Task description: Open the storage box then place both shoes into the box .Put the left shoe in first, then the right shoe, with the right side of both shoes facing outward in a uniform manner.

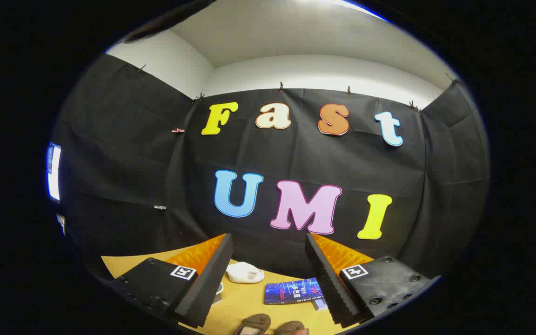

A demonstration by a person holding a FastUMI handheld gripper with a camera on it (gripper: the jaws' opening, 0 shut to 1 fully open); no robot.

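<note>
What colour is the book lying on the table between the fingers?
Mostly dark blue: the flat rectangular book on the tan table, seen in the gripper view.

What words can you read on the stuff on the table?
None can be read.
Book: print on the cover, too small and blurred.
Shoes: a pale patch inside one, too blurred.
Hand-held gripper: a square marker on each finger, a black-and-white pattern, no words. Its fingers are open and hold nothing, above the table.
</note>
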